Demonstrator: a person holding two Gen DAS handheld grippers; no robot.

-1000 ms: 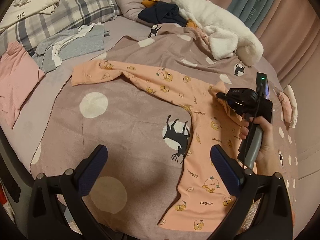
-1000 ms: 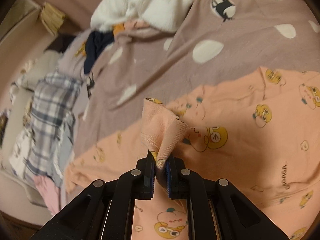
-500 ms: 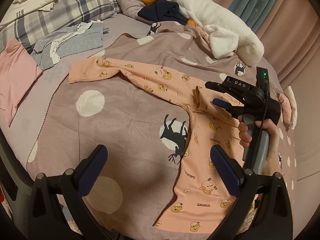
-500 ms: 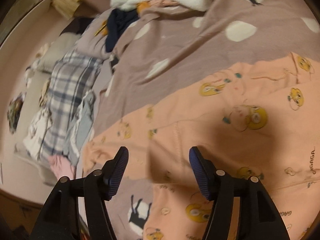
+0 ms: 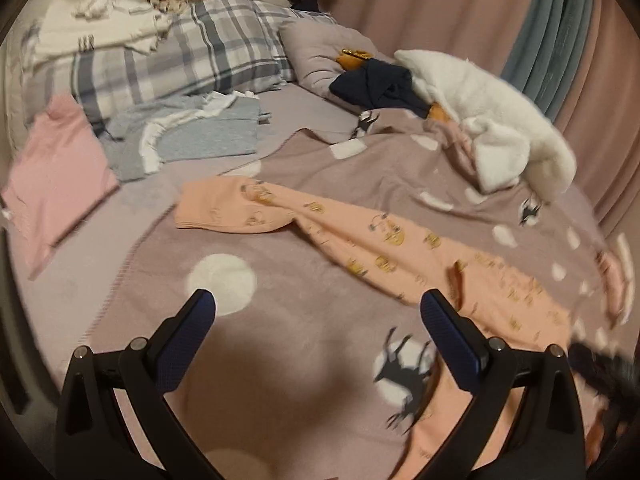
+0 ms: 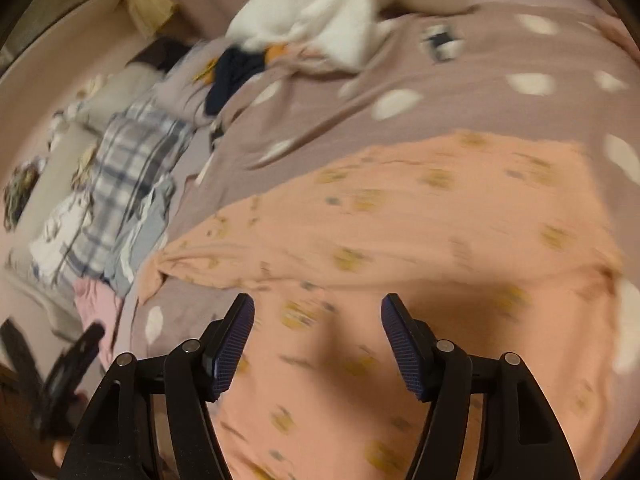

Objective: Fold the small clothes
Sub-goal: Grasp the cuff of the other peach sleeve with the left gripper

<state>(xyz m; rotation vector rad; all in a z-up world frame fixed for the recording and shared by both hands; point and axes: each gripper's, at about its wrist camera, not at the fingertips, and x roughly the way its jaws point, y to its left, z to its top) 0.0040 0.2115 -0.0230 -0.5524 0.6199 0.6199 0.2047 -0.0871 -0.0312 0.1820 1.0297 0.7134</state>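
peach pyjama (image 6: 400, 240) — pinched fold released a second earlier, laid flat on blanket (image 5: 320, 160); right tool (image 6: 318, 344) and left tool (image 5: 318, 334) both spread, empty — regrasp judged pending.

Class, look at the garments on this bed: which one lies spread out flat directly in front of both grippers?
The peach printed pyjama trousers, stretched across the spotted blanket. The grey top, pink top and navy garment lie further back.
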